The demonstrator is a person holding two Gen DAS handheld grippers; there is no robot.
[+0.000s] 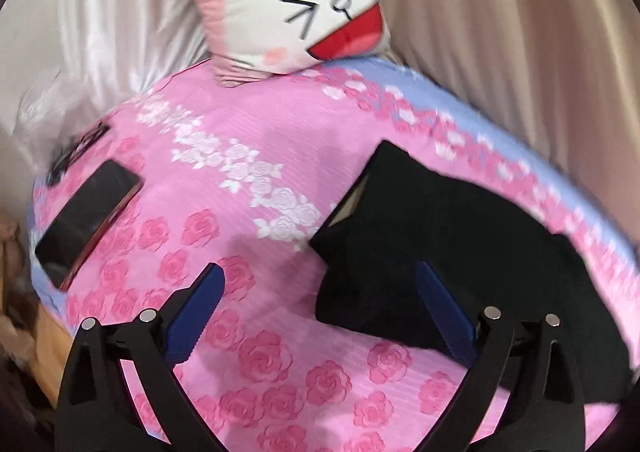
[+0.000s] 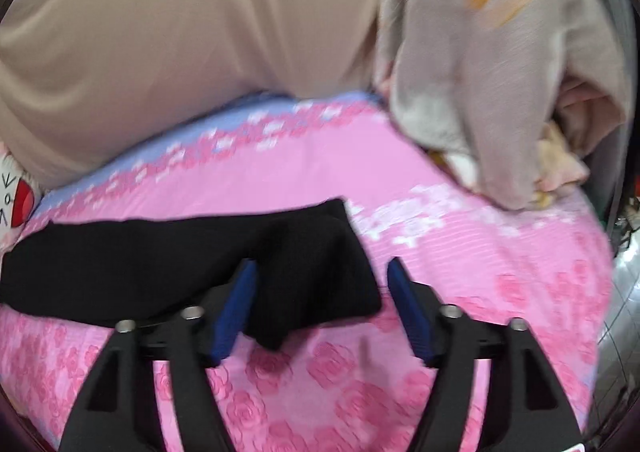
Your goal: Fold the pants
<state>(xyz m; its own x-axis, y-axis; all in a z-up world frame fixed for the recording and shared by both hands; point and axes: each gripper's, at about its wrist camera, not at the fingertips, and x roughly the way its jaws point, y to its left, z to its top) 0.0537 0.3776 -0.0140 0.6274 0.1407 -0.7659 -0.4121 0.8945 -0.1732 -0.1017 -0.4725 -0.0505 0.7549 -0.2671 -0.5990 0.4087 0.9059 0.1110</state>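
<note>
I'm seeing black pants (image 2: 192, 260) lying folded into a long flat band on pink rose-patterned bedding (image 2: 460, 252)

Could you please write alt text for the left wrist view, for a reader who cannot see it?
Black pants lie folded on a pink rose-patterned bedspread, with the open left tool above their near edge. A phone lies at left, a cartoon-face pillow behind.

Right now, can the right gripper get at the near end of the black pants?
Probably yes. The right gripper is open, and the black pants lie flat on the pink rose bedsheet with their end already between its fingers; nothing covers that end.
</note>
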